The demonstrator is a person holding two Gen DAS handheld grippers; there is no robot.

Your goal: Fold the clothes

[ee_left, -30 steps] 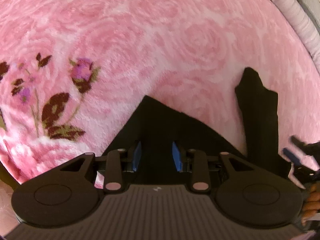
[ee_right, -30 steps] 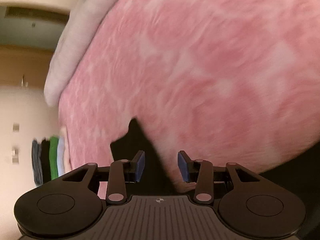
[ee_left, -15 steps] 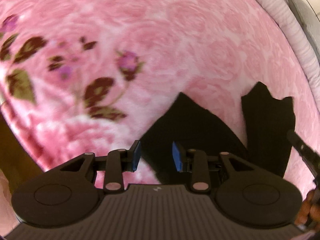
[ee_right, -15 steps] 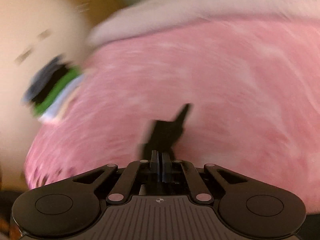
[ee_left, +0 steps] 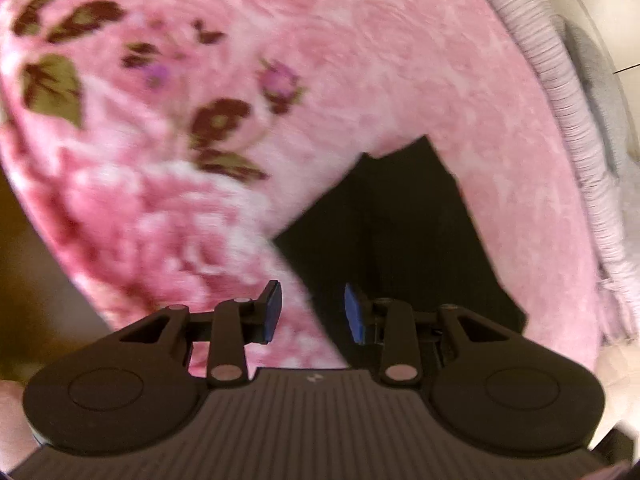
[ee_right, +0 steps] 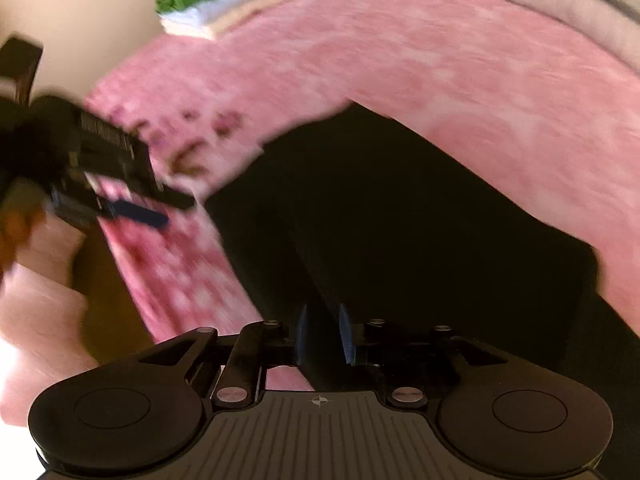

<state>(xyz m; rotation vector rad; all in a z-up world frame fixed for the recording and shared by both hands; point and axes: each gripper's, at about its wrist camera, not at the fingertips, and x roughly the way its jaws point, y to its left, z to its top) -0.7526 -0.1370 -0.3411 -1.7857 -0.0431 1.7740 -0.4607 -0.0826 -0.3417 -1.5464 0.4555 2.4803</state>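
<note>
Right wrist view: right gripper, jaws opening over limp black garment, left gripper parted at nine o'clock; soft cloth, best pinched at corners.

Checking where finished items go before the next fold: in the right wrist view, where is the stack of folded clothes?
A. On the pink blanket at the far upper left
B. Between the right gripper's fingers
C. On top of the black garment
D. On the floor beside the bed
A: the stack of folded clothes sits on the pink blanket at the upper left of the view, well away from the black garment.
</note>
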